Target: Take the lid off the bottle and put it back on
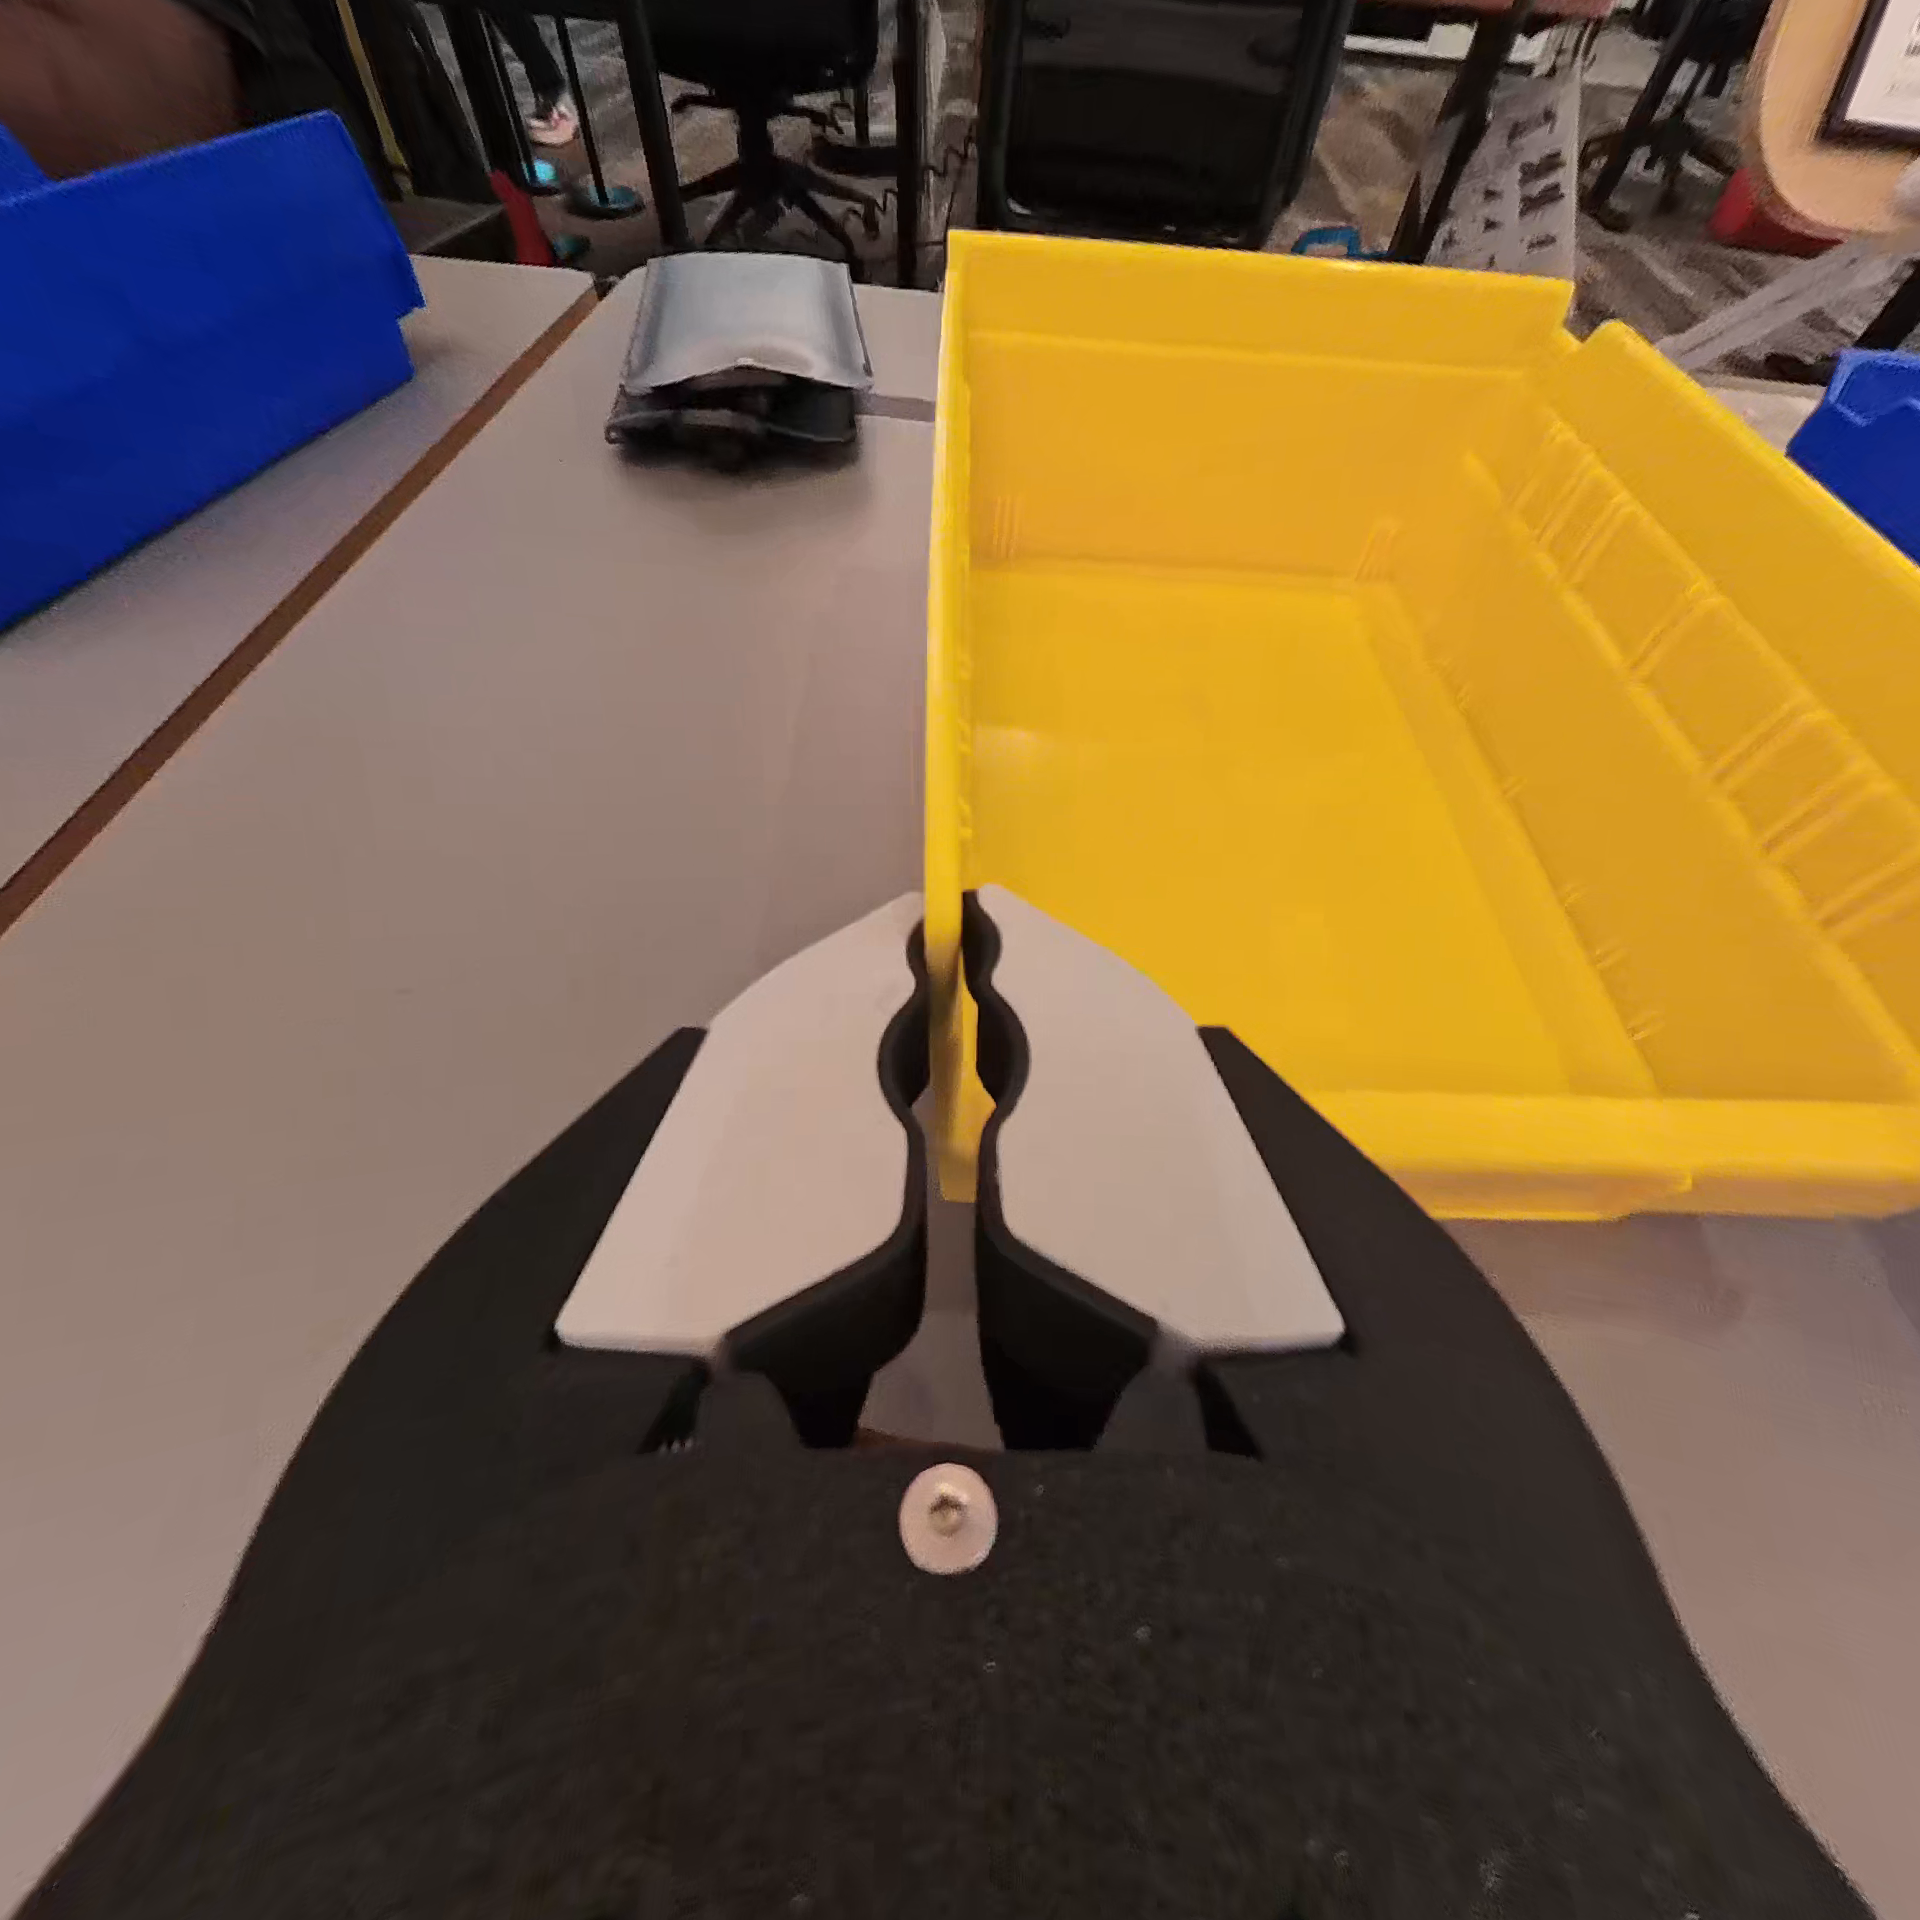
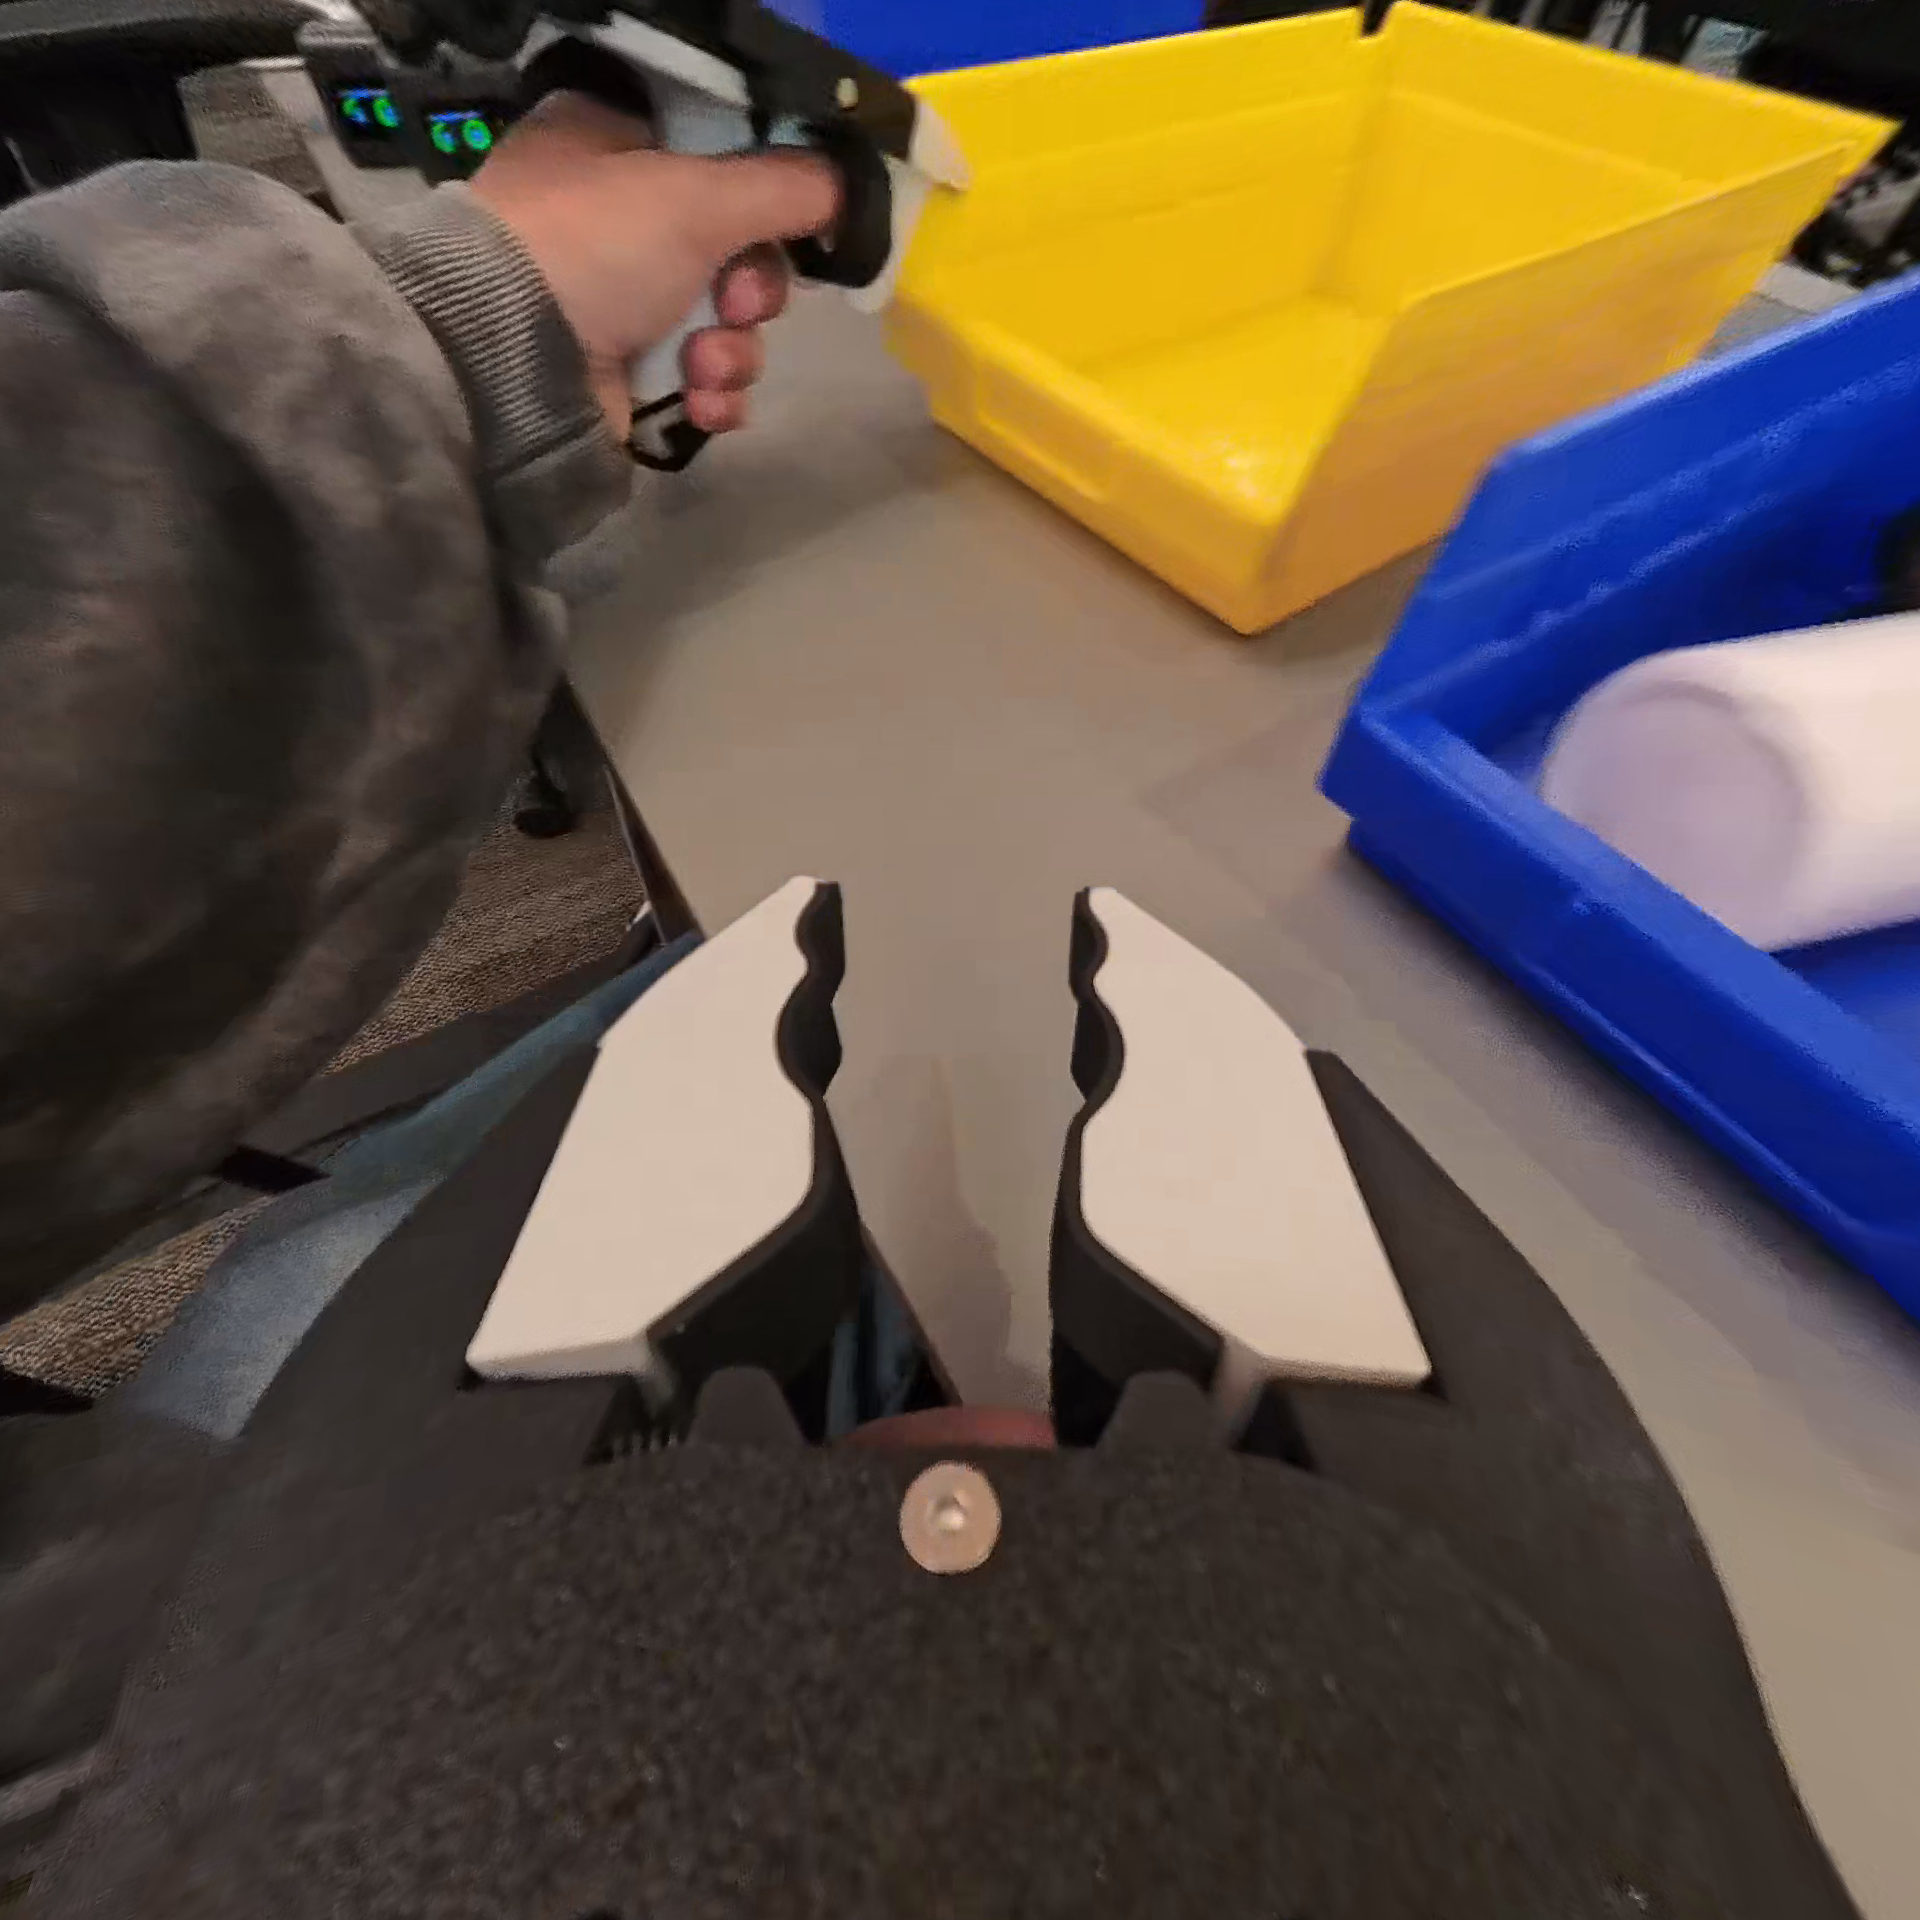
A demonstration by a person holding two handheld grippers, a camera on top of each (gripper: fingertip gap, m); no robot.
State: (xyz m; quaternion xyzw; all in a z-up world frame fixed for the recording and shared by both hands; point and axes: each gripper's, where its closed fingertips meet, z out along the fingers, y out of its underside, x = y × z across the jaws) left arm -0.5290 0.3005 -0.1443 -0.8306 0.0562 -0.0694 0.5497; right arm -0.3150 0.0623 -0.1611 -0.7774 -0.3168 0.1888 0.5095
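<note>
My left gripper (image 1: 948, 909) is shut on the thin left wall (image 1: 948, 727) of an empty yellow bin (image 1: 1247, 281), with both pads pressed against it. The right wrist view shows the same gripper (image 2: 930, 156) clamped on the near corner of the yellow bin (image 2: 1143, 135), held by a person's hand (image 2: 665, 239). My right gripper (image 2: 956, 904) is open and empty, low over the grey table (image 2: 935, 675). A white cylinder-shaped thing (image 2: 1745, 769) lies on its side in a blue bin (image 2: 1558, 883) to the right; its far end is cut off by the frame edge.
A second blue bin (image 1: 187, 343) stands at the far left and a dark pouch (image 1: 738, 364) lies at the back of the table (image 1: 468, 779). A blue bin's corner (image 1: 1860, 426) shows at the right. A grey sleeve (image 2: 260, 623) fills the left of the right wrist view.
</note>
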